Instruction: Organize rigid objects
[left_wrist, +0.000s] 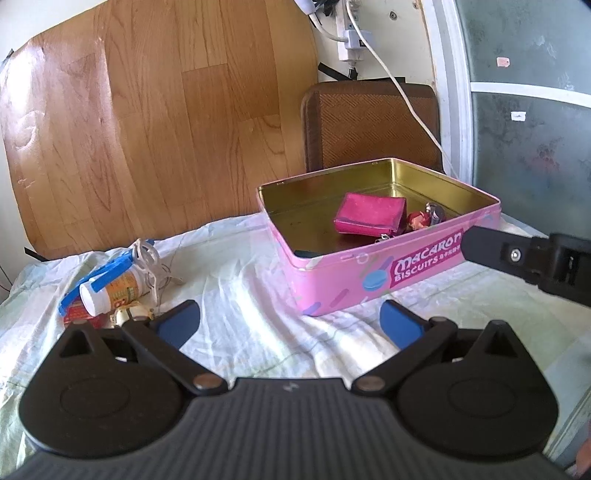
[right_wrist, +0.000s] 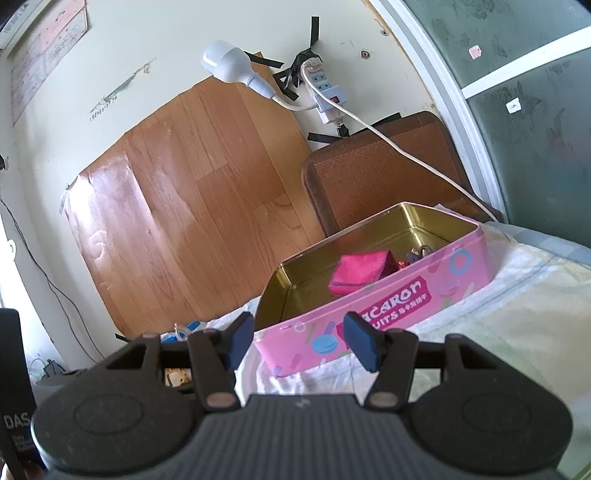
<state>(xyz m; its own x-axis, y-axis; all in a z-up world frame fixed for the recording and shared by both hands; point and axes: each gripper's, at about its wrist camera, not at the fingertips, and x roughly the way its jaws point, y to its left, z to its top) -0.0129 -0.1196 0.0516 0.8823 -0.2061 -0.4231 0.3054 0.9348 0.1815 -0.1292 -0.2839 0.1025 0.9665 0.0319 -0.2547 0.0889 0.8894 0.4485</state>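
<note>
The pink biscuit tin sits open on a surface covered with a pale, wrinkled sheet, its gold interior showing; inside it a magenta pouch lies flat toward the right half of the floor, and just right of the pouch, against the near wall, sit a small red figure and a grey metallic piece whose nature is too small to tell; the left gripper hovers low over the sheet in front of the tin's near-left corner with its blue-padded fingers spread wide and nothing between them; to its left, well apart from the tin, lies a cluster: a white-capped bottle with an orange label on its side, a blue plastic piece across it, a tangle of white cord behind, and a small cream toy just beside the left finger; the right gripper is in front of the tin's long pink side, its fingers parted at a moderate width and empty; in the left wrist view it appears as a black finger reaching in from the right, overlapping the tin's lettering; behind the tin a brown woven cushion leans on the wall beside a wood-grain panel, a white cable trailing down from a power strip.
</note>
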